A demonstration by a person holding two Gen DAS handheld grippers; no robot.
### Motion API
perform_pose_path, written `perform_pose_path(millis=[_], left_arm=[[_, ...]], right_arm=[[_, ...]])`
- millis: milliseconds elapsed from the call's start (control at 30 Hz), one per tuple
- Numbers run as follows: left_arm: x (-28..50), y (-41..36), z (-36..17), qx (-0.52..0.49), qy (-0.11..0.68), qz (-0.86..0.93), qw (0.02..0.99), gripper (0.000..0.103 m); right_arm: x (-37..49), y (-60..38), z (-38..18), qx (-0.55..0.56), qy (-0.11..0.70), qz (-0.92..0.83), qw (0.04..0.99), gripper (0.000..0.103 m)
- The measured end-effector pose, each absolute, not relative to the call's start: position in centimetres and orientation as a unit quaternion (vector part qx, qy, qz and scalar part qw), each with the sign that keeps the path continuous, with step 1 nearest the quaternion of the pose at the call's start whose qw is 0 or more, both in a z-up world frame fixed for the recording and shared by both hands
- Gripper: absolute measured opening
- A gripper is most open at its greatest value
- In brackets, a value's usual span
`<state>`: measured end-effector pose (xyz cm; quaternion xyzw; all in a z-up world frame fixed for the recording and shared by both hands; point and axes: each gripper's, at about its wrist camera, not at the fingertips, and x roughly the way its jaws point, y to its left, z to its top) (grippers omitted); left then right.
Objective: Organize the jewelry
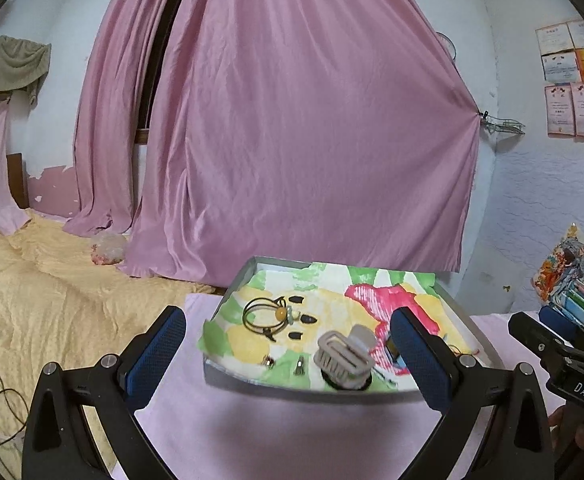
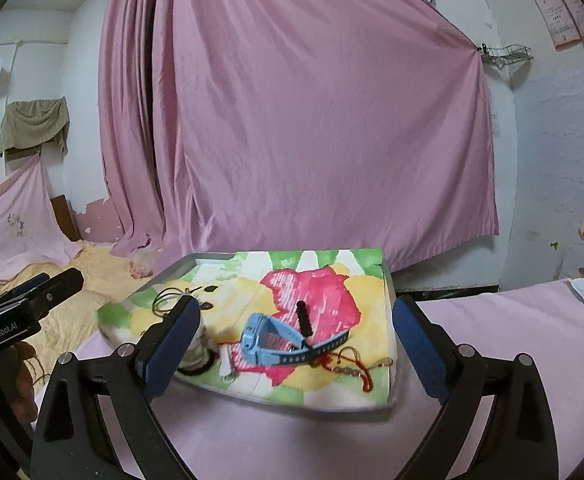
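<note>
I hold both tongs, left [image 1: 288, 354] and right [image 2: 296, 350], wide open and empty above the desk's [image 2: 252, 440] near edge, facing the tray [image 2: 390, 292]; a watch [image 2: 276, 340] lies inside.

In the right wrist view, the right gripper [image 2: 294, 340] hangs with its jaws spread wide above a tray [image 2: 390, 320] lined with a bright painted cloth [image 2: 364, 292]. A blue watch [image 2: 270, 342] lies between the fingers. At its 4 o'clock rests a red cord bracelet [image 2: 356, 368]. A black cord loop [image 2: 168, 298] sits toward 10 o'clock. The left gripper [image 2: 32, 300] shows at 9 o'clock.
</note>
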<state>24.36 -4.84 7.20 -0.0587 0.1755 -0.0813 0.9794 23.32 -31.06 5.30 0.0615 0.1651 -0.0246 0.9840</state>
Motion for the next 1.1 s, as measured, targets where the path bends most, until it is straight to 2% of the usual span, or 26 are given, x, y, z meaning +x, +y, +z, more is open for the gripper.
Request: perform_pose_path(millis=[100, 1100], left_arm=[[22.9, -4.6, 6.9, -0.057, 0.175, -0.078, 0.980, 0.103], [10.2, -1.8, 5.9, -0.057, 0.152, -0.065, 0.985, 0.103]], right_arm=[[21.9, -30.6, 5.4, 0.058, 0.160, -0.023, 0.985, 0.102], [8.2, -28.3, 4.5, 0.053, 0.129, -0.017, 0.990, 0.102]])
